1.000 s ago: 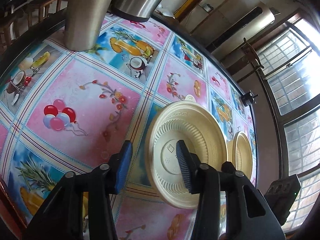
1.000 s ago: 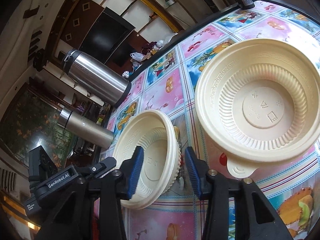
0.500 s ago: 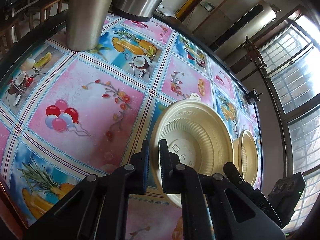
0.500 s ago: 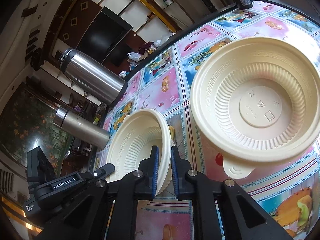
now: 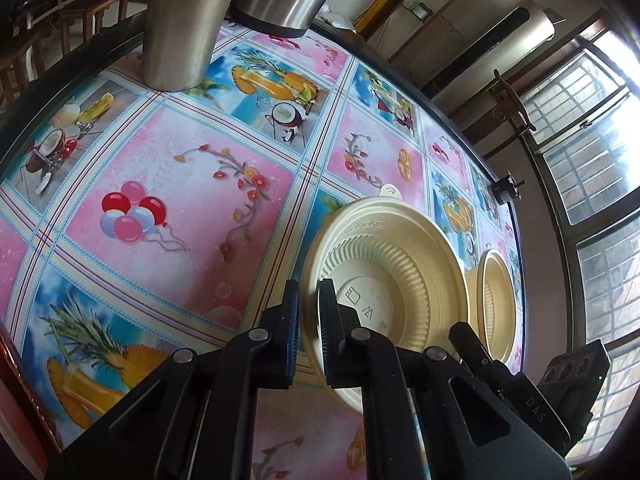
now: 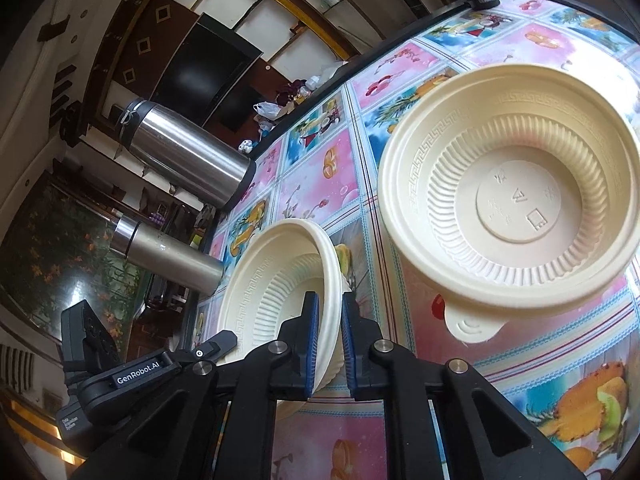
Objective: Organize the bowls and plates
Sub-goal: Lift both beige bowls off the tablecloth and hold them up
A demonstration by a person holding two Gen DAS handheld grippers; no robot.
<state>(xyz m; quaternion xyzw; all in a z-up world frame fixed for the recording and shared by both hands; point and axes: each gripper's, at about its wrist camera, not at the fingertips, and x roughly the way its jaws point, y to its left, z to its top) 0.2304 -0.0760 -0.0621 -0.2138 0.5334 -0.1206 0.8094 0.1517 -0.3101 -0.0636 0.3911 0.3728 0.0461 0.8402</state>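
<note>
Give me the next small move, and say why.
Probably lift both hands together, evenly. The left gripper and right gripper are each shut on opposite rims of the same cream bowl, and a second bowl waits beside it on the table.

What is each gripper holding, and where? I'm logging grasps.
The left gripper pinches the big bowl at its rim; the right gripper pinches the small bowl at its rim.

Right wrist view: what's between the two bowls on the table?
Only bare tablecloth lies between them. The right gripper is shut on the small bowl's rim; the big bowl sits apart to its right.
</note>
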